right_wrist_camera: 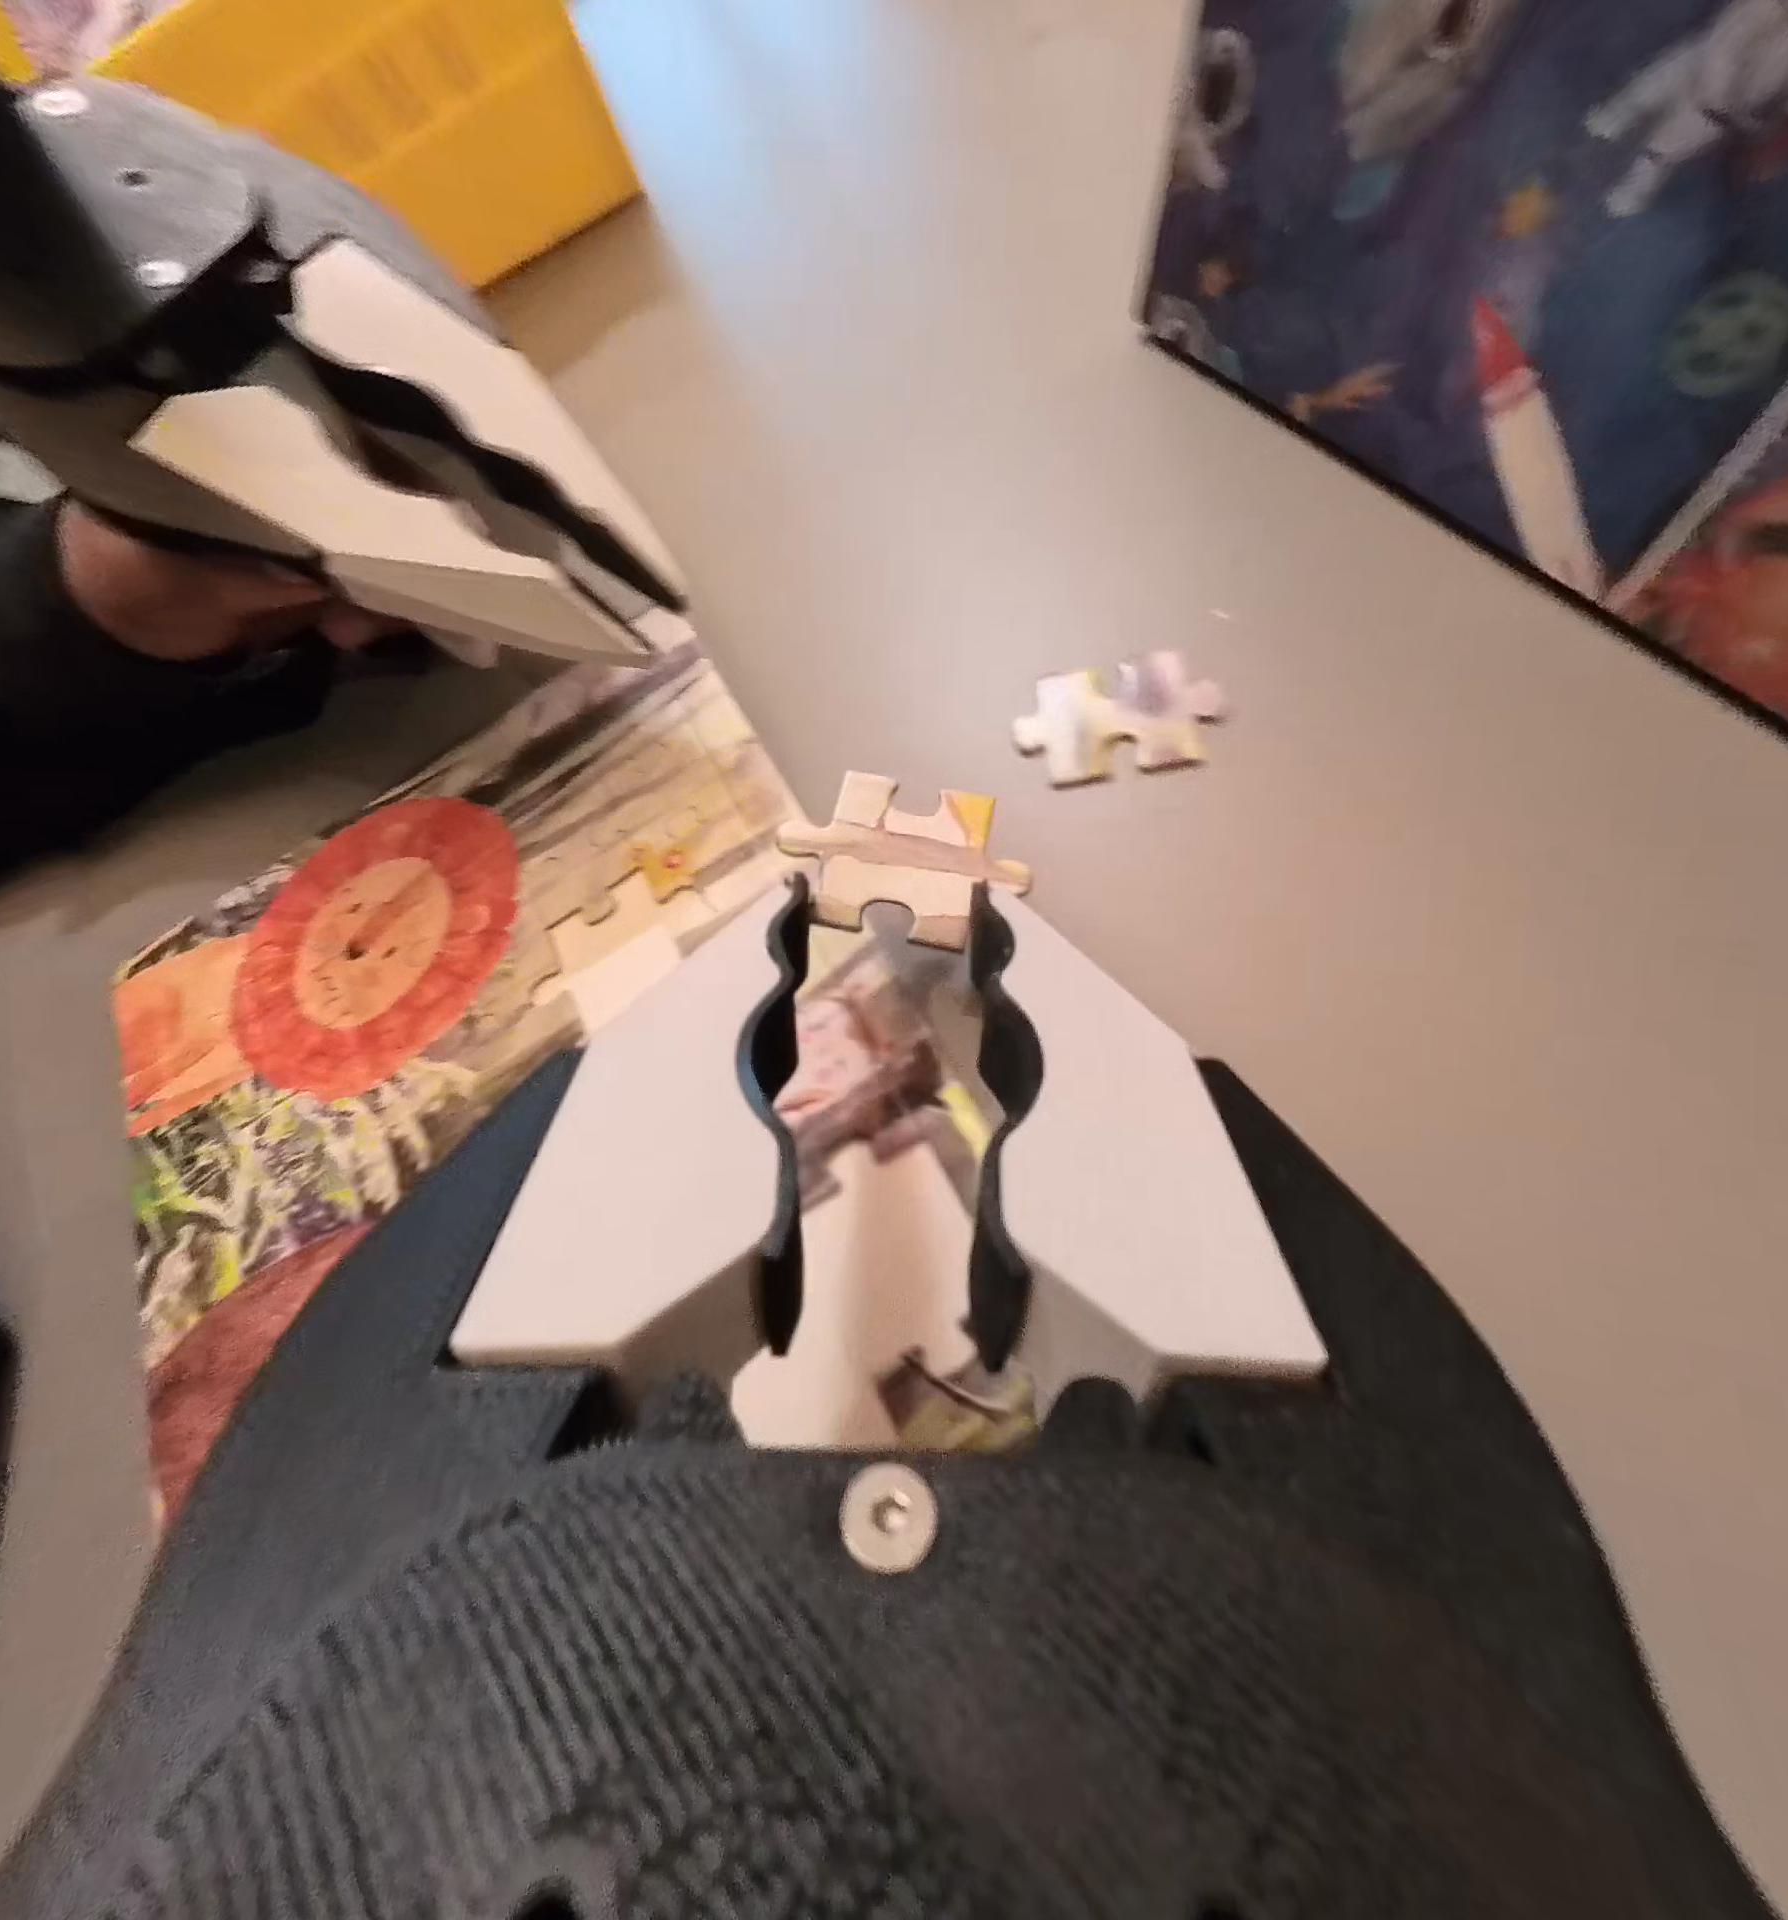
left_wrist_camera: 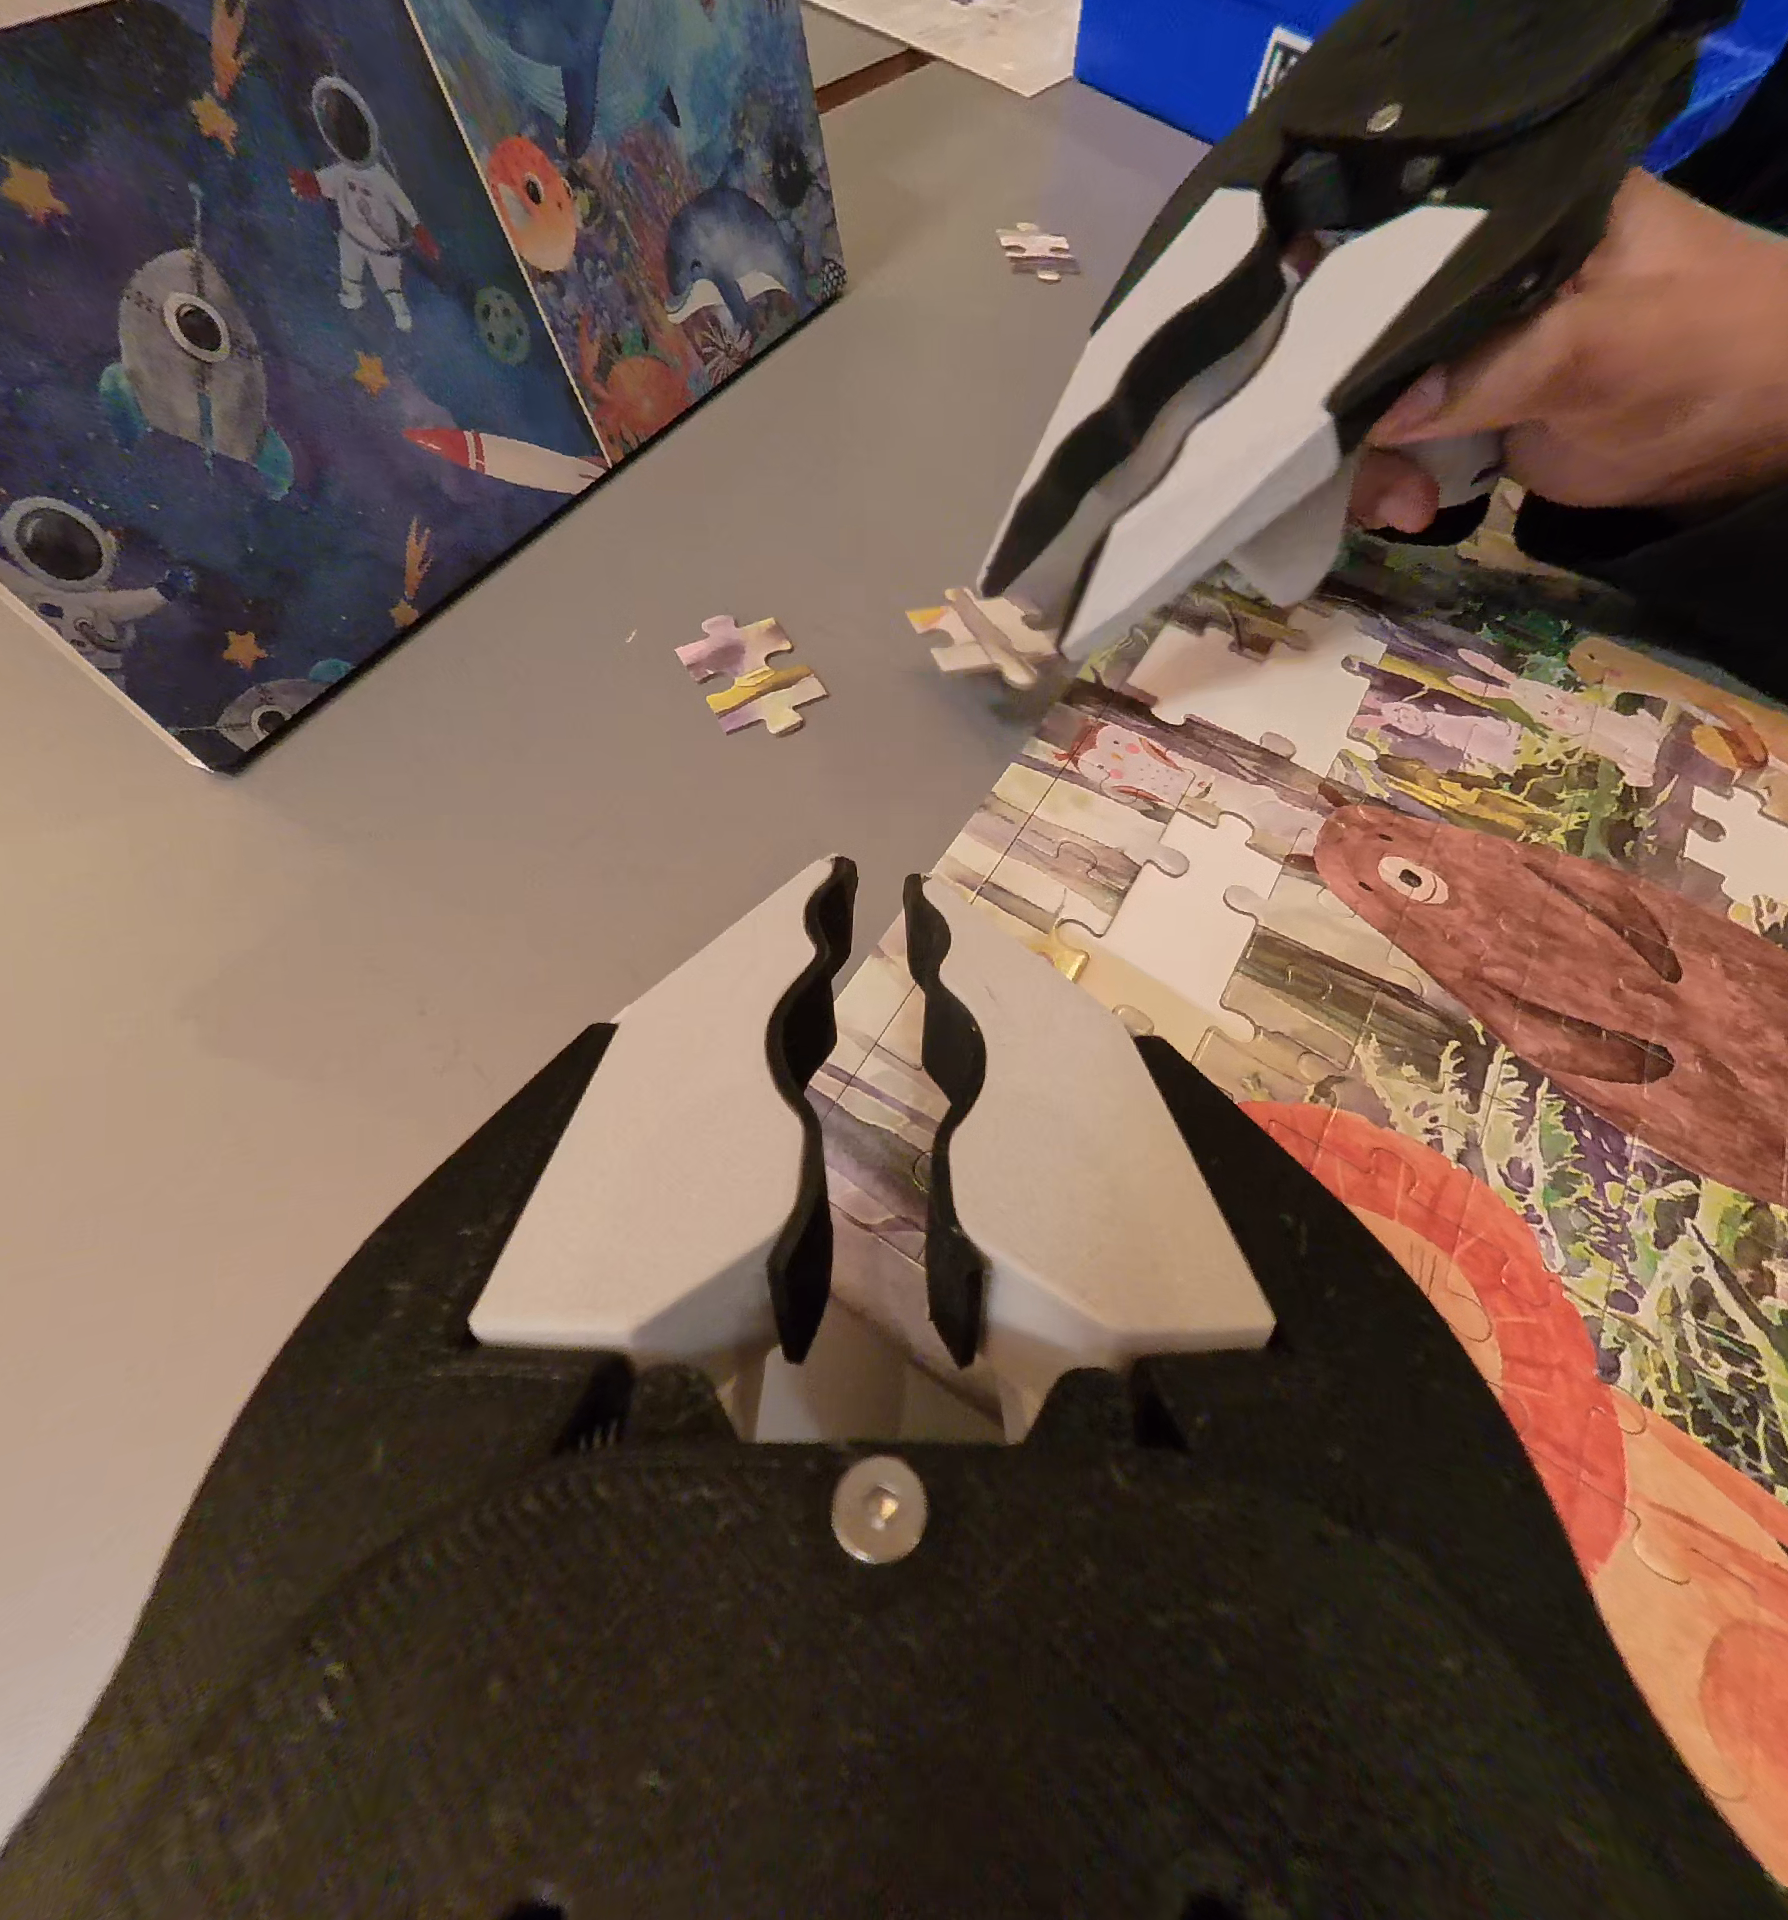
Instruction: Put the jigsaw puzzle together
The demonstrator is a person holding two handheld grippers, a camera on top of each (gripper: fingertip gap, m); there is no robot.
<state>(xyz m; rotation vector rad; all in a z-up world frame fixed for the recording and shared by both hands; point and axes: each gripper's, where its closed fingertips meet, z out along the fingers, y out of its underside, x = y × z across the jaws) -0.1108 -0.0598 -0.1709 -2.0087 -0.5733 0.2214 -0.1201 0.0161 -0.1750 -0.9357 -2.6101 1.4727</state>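
Only the right wrist view shows a yellow bin, contents hidden. The right gripper pinches a puzzle piece; the left gripper hangs slightly parted, empty, over the puzzle.

Two alike: left gripper and right gripper, each with a ribbed black printed body, pale grey wedge fingers, wavy black inner pads, one silver screw; black sleeve.
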